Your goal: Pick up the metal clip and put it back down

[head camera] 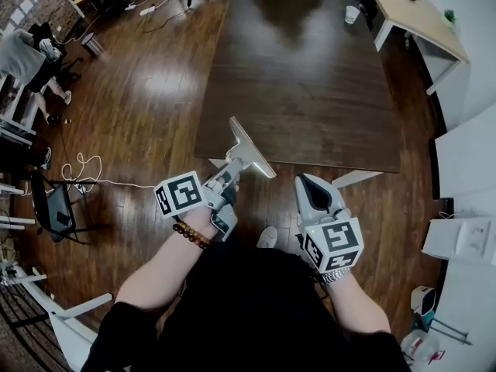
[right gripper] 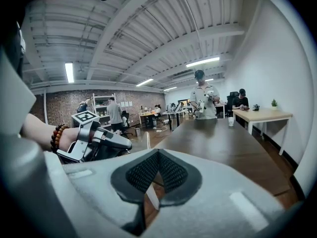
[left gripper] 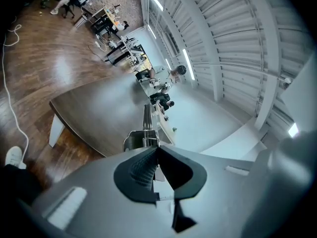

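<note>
Gripping metal clip (head camera: 249,147) by narrow handle end w/ left gripper (head camera: 230,173); jaws nearly together, tight on the metal. Held in air about at near edge of tabletop (head camera: 310,76), gripper itself over floor (head camera: 155,107), wide flat bar pointing fwd & up. Right gripper (head camera: 312,184) alongside, jaws closed on nothing, idle.

Prob. carry phase, put-down not yet done. For a clean set-down:
- Move fwd first to get whole clip over the wood, not the edge. Dropping here likely means floor.
- Aim for bare mid-wood, well short of cup (head camera: 353,14) at far end.
- Lower w/ long bar level to land flat, not corner-first. Otherwise prob. pivots in the grip, w/ hold only on thin end & heavy part far out.
- Release only on contact, and open slowly.
- Back straight out along handle to avoid dragging it.
- Keep right gripper clear of path.
</note>
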`<state>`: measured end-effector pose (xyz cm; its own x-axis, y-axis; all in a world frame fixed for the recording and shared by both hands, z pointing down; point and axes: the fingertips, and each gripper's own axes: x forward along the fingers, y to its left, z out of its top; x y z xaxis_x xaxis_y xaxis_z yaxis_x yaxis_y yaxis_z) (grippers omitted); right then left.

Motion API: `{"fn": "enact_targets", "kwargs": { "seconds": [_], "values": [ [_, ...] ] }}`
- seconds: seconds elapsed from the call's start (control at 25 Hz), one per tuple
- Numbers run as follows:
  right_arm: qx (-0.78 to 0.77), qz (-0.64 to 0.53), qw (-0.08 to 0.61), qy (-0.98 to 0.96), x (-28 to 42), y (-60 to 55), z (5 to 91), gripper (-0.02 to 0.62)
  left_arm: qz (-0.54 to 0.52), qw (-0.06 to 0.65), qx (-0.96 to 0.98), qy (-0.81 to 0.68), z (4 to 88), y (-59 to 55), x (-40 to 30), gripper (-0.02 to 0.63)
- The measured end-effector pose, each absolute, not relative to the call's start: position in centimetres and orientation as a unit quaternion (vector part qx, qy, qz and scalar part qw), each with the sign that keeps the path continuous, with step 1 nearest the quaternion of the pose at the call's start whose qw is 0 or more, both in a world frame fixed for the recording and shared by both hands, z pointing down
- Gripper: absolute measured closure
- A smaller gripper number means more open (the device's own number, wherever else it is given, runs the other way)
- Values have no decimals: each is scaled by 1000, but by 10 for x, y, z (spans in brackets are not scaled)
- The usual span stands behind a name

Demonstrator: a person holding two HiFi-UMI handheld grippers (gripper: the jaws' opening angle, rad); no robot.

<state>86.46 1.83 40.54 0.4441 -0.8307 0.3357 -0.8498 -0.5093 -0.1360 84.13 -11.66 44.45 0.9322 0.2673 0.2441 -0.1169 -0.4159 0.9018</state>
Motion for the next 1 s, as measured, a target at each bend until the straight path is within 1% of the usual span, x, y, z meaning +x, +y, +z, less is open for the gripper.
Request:
{"fn": "enact_targets", "kwargs": {
  "seconds": [0.2, 0.44, 0.64, 1.0],
  "values": [
    [859, 178, 24, -480, 887, 33, 402, 603, 193, 537, 820, 48, 457, -111, 871, 575],
    [866, 183, 27, -464, 924, 36, 409, 603, 220, 545, 807, 48, 491, -114, 916, 575],
    [865, 198, 46, -460, 956, 24, 418, 603, 246, 557, 792, 47, 527, -120, 959, 575],
    [854, 249, 83, -448, 1043, -14, 446, 603, 297, 580, 757, 47, 598, -138, 1041, 577]
  ]
}}
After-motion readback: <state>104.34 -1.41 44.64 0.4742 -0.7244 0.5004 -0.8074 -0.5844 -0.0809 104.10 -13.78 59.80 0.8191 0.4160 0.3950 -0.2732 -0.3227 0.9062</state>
